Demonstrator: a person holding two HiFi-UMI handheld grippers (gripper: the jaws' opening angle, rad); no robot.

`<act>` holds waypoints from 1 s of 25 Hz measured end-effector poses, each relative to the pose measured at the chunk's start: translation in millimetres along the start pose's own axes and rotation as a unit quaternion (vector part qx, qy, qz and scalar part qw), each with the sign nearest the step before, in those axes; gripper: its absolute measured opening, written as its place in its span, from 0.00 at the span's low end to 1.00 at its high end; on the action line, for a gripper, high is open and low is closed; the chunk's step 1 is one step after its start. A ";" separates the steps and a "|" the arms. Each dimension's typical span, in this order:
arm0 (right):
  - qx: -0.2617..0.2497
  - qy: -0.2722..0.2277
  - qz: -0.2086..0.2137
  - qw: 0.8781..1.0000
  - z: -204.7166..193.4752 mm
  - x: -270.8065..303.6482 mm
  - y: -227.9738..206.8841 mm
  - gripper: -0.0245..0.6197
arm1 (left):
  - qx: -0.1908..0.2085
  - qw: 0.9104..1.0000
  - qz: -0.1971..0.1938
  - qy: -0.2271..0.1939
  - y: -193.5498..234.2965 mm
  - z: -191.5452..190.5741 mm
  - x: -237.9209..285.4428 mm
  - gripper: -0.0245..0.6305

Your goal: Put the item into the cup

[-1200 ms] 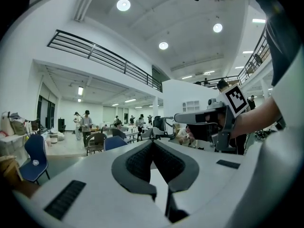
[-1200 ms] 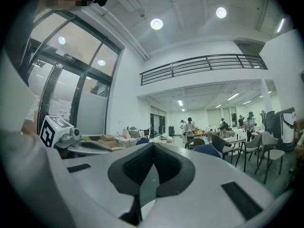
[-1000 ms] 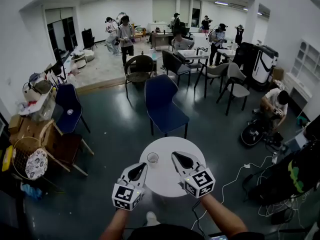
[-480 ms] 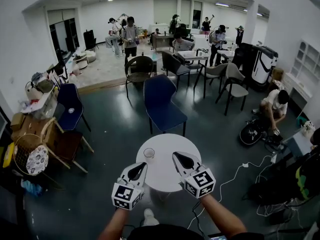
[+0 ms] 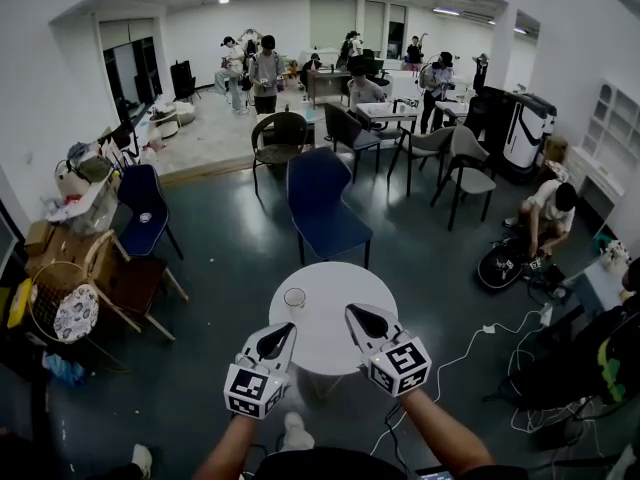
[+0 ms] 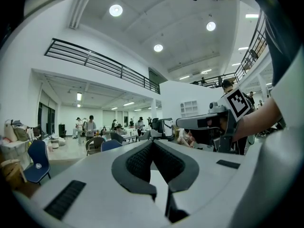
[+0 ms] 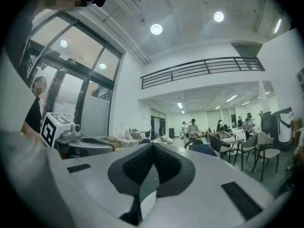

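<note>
White and round, the small table [image 5: 335, 343] stood on the dark grey floor, just in front of the person. A clear cup [image 5: 294, 297] stood upright on the left part of the table top, near the far edge. The item for the cup could not be made out in any view.

The left gripper [image 5: 290, 327] was held level over the near left edge of the table, and its tip pointed toward the cup, close to it but apart. In the left gripper view its two dark pads met at the tip, so this claw was closed, with nothing pressed between the pads. The right gripper [image 5: 350, 310] was held level over the near right part of the table, well to the right of the cup. Its claw was closed too, and only floor and table showed through the narrow slit behind the tip.

A blue chair [image 5: 322, 208] stood beyond the far side of the table. A white cable [image 5: 480, 343] lay on the floor at the right.
</note>
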State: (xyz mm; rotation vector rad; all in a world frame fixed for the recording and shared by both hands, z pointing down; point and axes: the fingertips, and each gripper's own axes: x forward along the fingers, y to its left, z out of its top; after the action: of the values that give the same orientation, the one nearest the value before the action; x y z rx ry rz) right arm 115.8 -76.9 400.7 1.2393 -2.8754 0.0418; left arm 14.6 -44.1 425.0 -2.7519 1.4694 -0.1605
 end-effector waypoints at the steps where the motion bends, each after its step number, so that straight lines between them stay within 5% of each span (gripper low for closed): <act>1: 0.000 0.000 0.001 1.000 -1.0 -4.5 1.8 0.07 | 0.001 1.000 0.001 -0.001 -3.5 0.4 -2.3 0.06; 25: 0.000 0.001 0.010 1.000 -3.6 -82.3 29.3 0.07 | -0.009 1.000 0.023 -0.003 -67.4 3.1 -55.4 0.06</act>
State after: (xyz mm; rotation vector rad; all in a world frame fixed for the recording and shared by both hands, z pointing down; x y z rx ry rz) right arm 151.0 3.1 402.0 1.2086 -2.8866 0.0436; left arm 40.1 39.4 421.7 -2.7277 1.5379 -0.1386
